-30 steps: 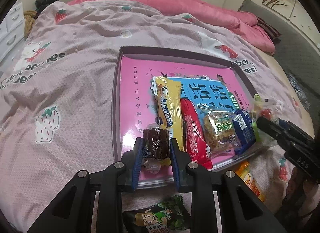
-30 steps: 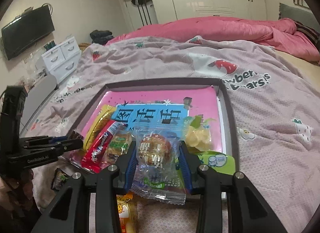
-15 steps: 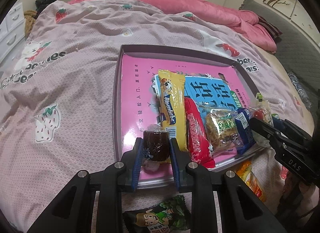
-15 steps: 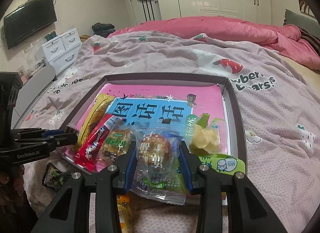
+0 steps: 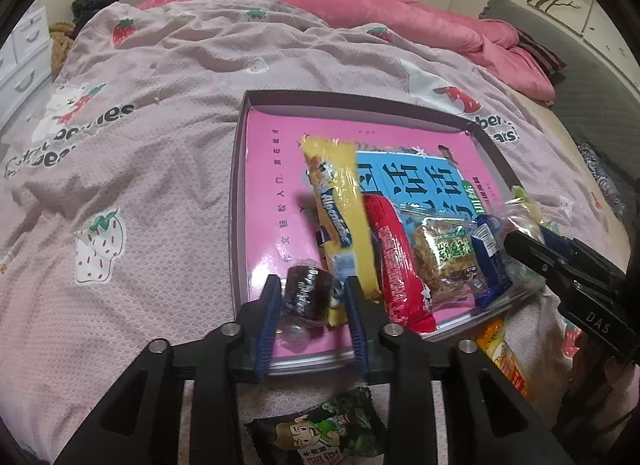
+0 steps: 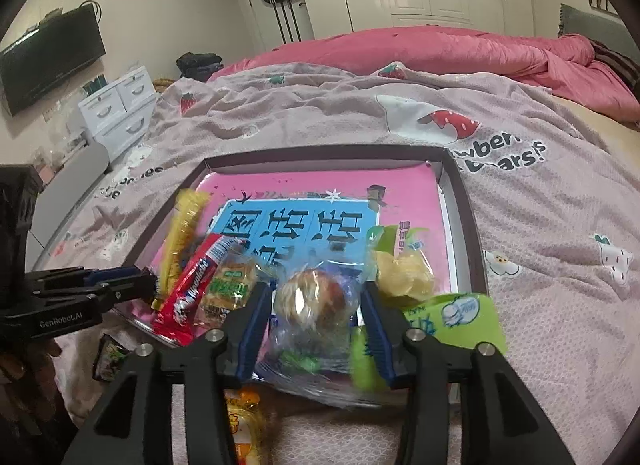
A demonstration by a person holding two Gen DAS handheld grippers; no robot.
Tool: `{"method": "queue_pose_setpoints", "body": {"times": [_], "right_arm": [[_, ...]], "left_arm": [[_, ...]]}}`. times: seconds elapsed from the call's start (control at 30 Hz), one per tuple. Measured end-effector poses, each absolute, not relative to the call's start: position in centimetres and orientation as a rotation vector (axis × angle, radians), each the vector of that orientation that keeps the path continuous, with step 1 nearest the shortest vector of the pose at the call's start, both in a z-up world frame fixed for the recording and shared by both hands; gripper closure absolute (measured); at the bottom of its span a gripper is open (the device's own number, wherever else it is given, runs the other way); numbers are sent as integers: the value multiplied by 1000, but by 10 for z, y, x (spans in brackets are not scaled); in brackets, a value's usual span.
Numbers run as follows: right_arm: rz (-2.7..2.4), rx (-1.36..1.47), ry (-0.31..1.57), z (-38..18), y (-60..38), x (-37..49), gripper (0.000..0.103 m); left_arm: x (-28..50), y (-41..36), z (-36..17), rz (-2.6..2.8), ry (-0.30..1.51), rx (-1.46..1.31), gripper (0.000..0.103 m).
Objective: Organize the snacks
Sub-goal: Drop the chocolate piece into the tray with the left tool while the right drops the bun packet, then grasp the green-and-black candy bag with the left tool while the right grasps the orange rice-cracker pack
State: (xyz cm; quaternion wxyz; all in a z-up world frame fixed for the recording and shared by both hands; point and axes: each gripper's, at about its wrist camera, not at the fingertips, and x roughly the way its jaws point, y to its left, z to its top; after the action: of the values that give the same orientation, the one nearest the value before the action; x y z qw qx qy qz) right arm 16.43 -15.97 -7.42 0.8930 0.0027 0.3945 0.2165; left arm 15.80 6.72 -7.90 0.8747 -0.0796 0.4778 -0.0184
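A grey-rimmed tray with a pink printed bottom lies on the bed. My left gripper is over its near left corner, jaws opening. A dark brown wrapped snack lies between the pads with a gap on its right side. My right gripper is at the tray's near edge, jaws opening too. A clear-wrapped round cake rests between its pads, free on both sides. A yellow bar, a red bar and a green-labelled cake packet lie side by side in the tray.
A dark green cartoon packet and an orange packet lie on the pink strawberry blanket in front of the tray. A yellow crisp packet and a green packet sit at the tray's right front. White drawers stand far left.
Both grippers' jaws have spread apart. The brown snack and the clear-wrapped cake, gripped before, now lie loose between the pads. Neither hand has shifted.
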Motion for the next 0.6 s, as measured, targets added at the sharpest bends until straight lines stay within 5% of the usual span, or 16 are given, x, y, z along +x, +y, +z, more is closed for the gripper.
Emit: {"method": "queue_pose_setpoints", "body": {"times": [0.6], "right_arm": [[519, 40, 824, -51, -165, 110, 41]], "left_arm": [[114, 76, -52, -64, 1009, -204, 35]]}}
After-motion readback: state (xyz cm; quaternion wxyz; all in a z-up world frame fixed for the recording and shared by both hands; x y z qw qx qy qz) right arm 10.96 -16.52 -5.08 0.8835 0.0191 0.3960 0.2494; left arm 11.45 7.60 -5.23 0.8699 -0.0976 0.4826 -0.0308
